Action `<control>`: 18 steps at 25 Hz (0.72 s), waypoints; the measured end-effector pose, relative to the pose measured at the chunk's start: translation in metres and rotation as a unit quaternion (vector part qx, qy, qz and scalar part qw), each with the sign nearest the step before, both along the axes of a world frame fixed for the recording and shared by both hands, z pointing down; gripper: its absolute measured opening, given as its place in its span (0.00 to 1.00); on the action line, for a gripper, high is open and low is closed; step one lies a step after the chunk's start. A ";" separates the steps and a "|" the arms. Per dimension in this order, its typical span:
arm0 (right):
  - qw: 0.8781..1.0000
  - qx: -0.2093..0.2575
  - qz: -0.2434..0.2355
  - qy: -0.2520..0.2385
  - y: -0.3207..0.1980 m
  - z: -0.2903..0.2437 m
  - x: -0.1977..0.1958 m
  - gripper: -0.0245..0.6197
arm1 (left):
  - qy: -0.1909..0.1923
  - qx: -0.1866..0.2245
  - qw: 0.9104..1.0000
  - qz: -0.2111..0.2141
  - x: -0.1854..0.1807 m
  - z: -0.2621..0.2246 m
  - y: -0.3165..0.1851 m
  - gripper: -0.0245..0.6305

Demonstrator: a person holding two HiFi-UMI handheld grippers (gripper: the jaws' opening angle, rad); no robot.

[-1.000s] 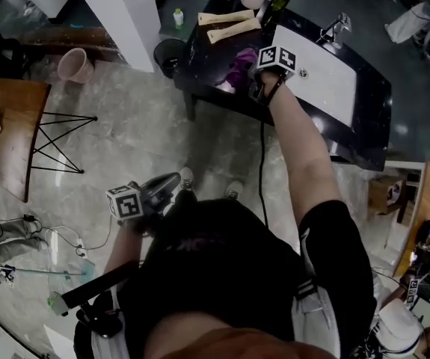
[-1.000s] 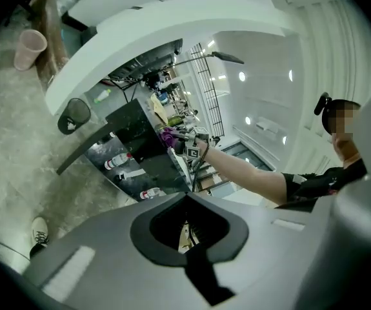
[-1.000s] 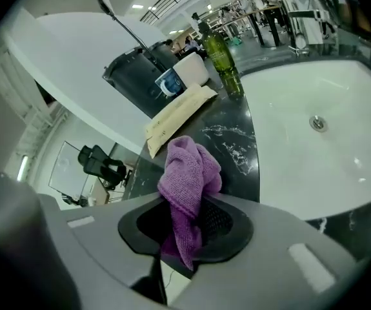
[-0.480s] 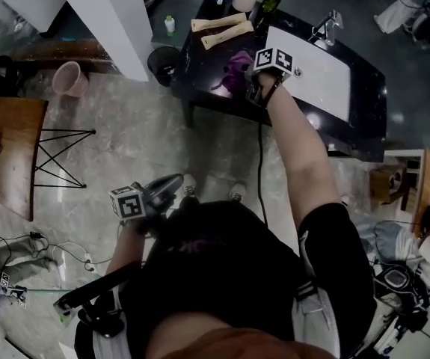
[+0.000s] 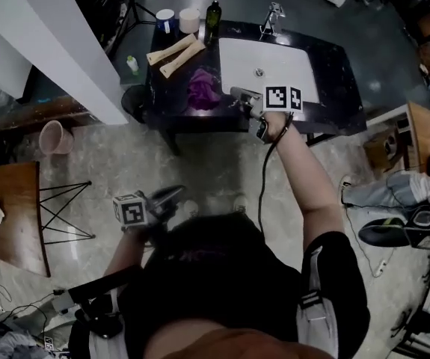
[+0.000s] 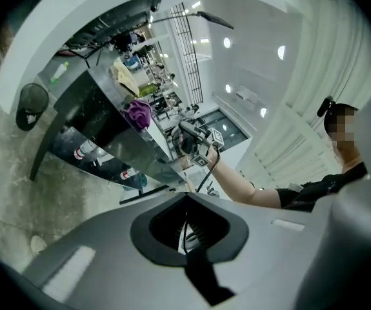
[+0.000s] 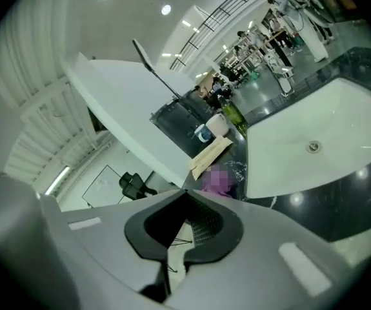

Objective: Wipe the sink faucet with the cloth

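**Cloth lies on counter, both grippers empty**

Black counter (image 5: 339, 81) holds a white sink (image 5: 298, 64). Right gripper (image 5: 237, 94) hovers at the sink's near edge. Its jaws have just been closing and are now pressed together with nothing between them. Left gripper (image 5: 177, 194) is held low near the person's body, jaws together, empty. Purple cloth (image 5: 202, 90) sits crumpled on the counter left of the sink, near the right gripper but apart from it. Faucet (image 5: 272, 15) stands at the sink's far rim.

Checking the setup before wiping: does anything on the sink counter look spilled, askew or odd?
Nothing spilled or damaged. The purple cloth lies crumpled on the glossy black counter, left of the white sink basin. The two pale long boards beyond it lie slanted.
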State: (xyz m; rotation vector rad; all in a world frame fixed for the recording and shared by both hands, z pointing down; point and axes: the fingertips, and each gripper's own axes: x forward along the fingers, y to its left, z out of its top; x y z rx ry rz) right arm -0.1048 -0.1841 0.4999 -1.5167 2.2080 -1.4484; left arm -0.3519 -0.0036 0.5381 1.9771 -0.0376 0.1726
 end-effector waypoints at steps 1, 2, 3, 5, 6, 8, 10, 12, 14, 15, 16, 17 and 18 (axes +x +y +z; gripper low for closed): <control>1.000 0.017 0.004 -0.004 0.020 -0.006 0.000 0.05 | 0.000 0.003 1.000 0.021 0.006 -0.001 0.002 0.04; 0.999 0.033 0.008 -0.008 0.041 -0.011 -0.001 0.05 | -0.001 0.006 0.999 0.040 0.011 -0.001 0.004 0.04; 0.999 0.045 0.014 -0.013 0.063 -0.015 -0.003 0.05 | -0.003 0.007 0.998 0.055 0.017 0.000 0.008 0.04; 0.997 0.065 0.028 -0.023 0.107 -0.018 -0.009 0.05 | -0.005 0.013 0.997 0.079 0.029 0.001 0.017 0.04; 0.997 0.071 0.036 -0.024 0.130 -0.017 -0.013 0.05 | -0.005 0.016 0.996 0.088 0.034 0.001 0.021 0.04; 0.995 0.083 0.052 -0.012 0.180 -0.012 -0.020 0.05 | 0.000 0.021 0.995 0.099 0.046 -0.003 0.031 0.04; 0.993 0.089 0.071 -0.012 0.227 -0.008 -0.033 0.05 | 0.007 0.024 0.994 0.103 0.058 -0.009 0.043 0.04; 0.992 0.088 0.082 -0.021 0.266 -0.011 -0.048 0.05 | 0.012 0.026 0.994 0.103 0.071 -0.012 0.057 0.04; 0.993 0.083 0.078 -0.026 0.303 -0.014 -0.059 0.05 | 0.013 0.024 0.994 0.104 0.084 -0.014 0.077 0.04; 0.994 0.081 0.071 -0.019 0.320 -0.016 -0.062 0.05 | 0.013 0.023 0.994 0.104 0.090 -0.015 0.089 0.04; 0.995 0.079 0.063 -0.010 0.337 -0.017 -0.061 0.05 | 0.013 0.023 0.994 0.105 0.097 -0.016 0.102 0.04; 0.995 0.079 0.057 -0.001 0.352 -0.018 -0.059 0.05 | 0.013 0.024 0.994 0.104 0.103 -0.017 0.115 0.04; 0.996 0.079 0.052 0.003 0.366 -0.017 -0.055 0.05 | 0.014 0.025 0.994 0.105 0.110 -0.017 0.128 0.04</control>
